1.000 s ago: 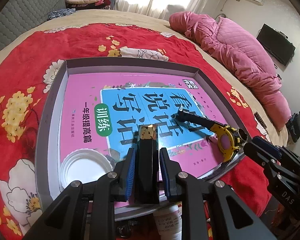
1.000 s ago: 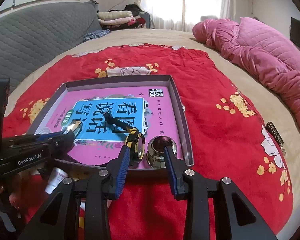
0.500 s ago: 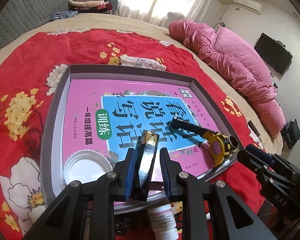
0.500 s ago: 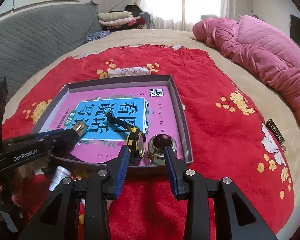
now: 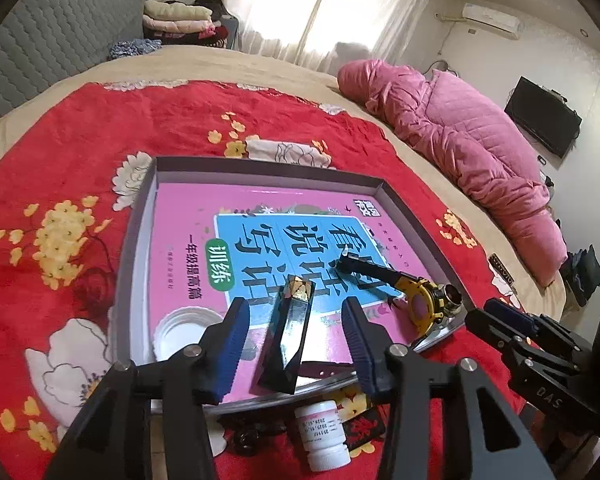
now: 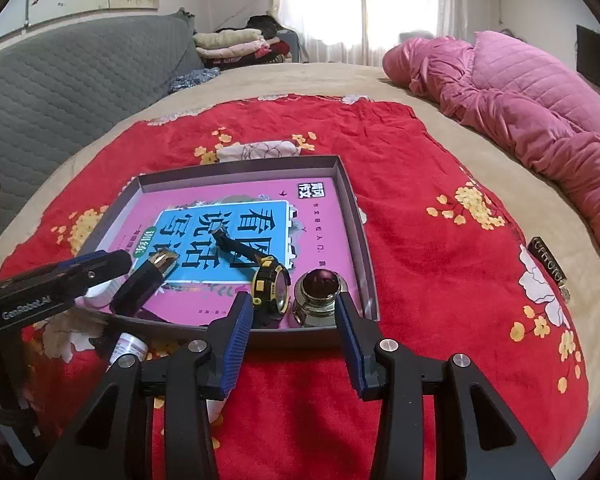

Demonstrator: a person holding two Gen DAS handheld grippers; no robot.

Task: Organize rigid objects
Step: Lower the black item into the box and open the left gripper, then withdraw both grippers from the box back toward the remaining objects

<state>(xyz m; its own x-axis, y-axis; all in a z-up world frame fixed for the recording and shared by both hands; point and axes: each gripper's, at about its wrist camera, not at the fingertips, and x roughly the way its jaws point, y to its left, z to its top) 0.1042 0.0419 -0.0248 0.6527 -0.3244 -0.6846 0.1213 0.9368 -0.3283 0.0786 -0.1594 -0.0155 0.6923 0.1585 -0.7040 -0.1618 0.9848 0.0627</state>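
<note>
**Black box lying in tray, both grippers open**

Left gripper (image 5: 296, 344): fingers spread, blue pads clear of the black box (image 5: 288, 332) on both sides. Box lies in the grey tray (image 5: 134, 248), near edge, on the pink book (image 5: 188, 216), gold end pointing away. White lid (image 5: 180, 330) just left of it in the tray corner.

Right gripper (image 6: 294, 332): fingers apart, nothing between them, held at the tray's near edge before the yellow watch (image 6: 272, 286) and the metal cup (image 6: 319, 296), which sit side by side in the right corner.

Left view only: white pill bottle (image 5: 324, 432) on the red blanket (image 5: 60, 152), outside the tray. Right view shows only its cap end, behind a finger. The cup is nearly hidden in the left view.
</note>
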